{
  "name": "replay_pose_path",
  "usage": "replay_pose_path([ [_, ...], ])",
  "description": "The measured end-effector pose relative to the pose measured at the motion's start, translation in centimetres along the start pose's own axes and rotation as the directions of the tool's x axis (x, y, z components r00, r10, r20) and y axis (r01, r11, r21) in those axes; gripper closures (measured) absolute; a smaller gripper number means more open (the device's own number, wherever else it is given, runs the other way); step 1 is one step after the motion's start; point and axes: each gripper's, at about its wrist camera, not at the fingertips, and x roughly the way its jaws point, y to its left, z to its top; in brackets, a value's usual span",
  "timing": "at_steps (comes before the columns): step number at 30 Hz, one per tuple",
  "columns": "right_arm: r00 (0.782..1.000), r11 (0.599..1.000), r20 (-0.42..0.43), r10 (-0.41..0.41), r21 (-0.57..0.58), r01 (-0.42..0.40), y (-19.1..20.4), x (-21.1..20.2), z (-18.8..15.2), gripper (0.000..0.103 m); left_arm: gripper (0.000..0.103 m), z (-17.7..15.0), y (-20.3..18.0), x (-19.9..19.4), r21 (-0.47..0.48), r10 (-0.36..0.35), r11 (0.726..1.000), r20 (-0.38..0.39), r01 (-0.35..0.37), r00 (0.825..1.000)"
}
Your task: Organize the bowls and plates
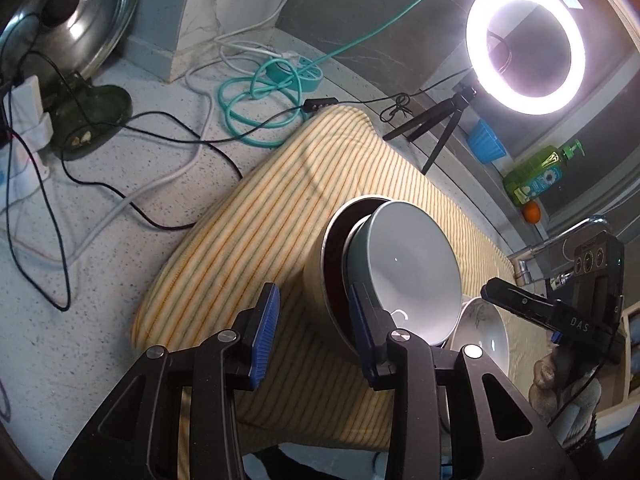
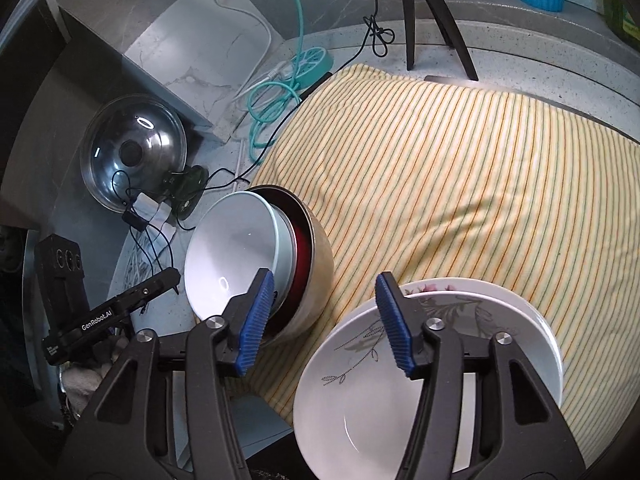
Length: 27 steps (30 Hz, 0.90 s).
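**Both grippers free above sorted stacks: place the next grasp with care**

The striped cloth (image 2: pixel 460 168) carries everything and runs ahead of both tools, so any dish set down should land flat on it, not on the wrinkled edge near the counter.

The stack of bowls (image 2: pixel 256 256) lies just ahead and left of the right gripper (image 2: pixel 326 316): a pale bowl nested in a dark red one, inside a metal outer bowl. In the left wrist view the same stack (image 1: pixel 384 264) sits just ahead of the left gripper (image 1: pixel 314 336), its right pad close against the outer rim; whether it touches I cannot tell. The nest looks tilted rather than level, so I would judge it worth steadying or seating before adding anything.

The plates (image 2: pixel 432 364), leaf-patterned with a floral one beneath, lie directly under and to the right of the right gripper. Its right finger crosses over the upper rim.

Both tools have their jaws spread, with nothing pinched between the blue pads in either view.

To do this step well, approach one rim squarely, pinch thin edge between pads, and lift slowly; glazed ware will likely slip if gripped at an angle.
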Motion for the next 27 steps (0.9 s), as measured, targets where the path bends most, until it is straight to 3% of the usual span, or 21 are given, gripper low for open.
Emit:
replay_pose_path([
  [6,1.000,1.000,-0.029,0.003,0.011,-0.002,0.1,1.4,0.3,0.069,0.080,0.2,0.8,1.0,-0.049,-0.035,0.998,-0.020,0.034,0.999],
  [16,0.998,1.000,-0.068,0.006,0.011,-0.005,0.3,3.3,0.5,0.079,0.082,0.0,0.8,1.8,-0.053,-0.039,0.998,-0.036,0.038,0.999],
  [27,0.996,1.000,-0.089,0.010,0.004,-0.010,0.4,4.6,0.7,0.090,0.093,0.3,0.0,2.7,-0.009,-0.033,0.999,-0.048,0.032,0.998],
])
